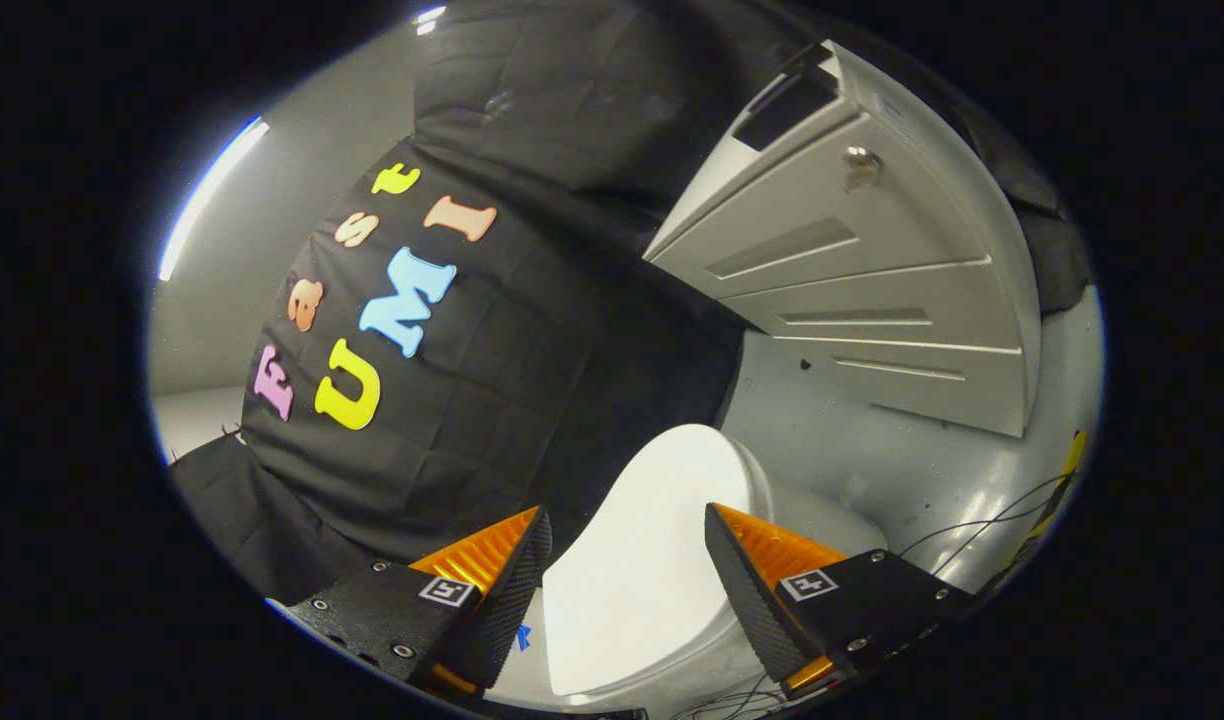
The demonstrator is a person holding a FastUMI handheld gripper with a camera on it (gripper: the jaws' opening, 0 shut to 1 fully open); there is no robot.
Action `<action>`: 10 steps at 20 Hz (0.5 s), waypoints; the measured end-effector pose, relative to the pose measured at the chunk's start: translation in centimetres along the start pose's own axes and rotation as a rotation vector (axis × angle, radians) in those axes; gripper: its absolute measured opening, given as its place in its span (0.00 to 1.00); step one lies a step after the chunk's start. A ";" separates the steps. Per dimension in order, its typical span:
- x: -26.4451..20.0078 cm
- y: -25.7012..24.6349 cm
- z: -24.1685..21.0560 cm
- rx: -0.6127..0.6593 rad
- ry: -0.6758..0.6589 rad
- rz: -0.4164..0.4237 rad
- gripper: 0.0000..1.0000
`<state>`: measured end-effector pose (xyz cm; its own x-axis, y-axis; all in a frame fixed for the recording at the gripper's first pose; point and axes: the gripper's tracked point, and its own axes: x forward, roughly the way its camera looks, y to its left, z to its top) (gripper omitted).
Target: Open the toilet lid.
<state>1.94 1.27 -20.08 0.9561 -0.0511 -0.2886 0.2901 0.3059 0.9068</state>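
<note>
the gripper (627, 525) is spread wide, gripping nothing. the white toilet lid (637, 570) lies between and beyond its fingers, apparently raised. a grey drawer cabinet (872, 290) stands beyond on the floor (872, 470).

Not much to read from my tool (627, 535), honestly. Each finger has a little square tracking marker (446, 590) stuck on it, just a black-and-white pattern, no actual words. No writing that I can see on the cabinet (872, 290) either.
</note>
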 end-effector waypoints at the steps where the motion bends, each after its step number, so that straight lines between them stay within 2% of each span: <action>1: -0.1 -1.3 -0.2 0.022 0.002 -0.023 0.95; 6: 0.3 -4.8 -0.1 0.125 -0.021 -0.104 0.95; 10: 0.4 -6.6 -1.2 0.137 -0.007 -0.145 0.95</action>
<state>0.38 0.33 -26.57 0.9042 -0.0915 -0.4172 0.4269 0.1623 0.8896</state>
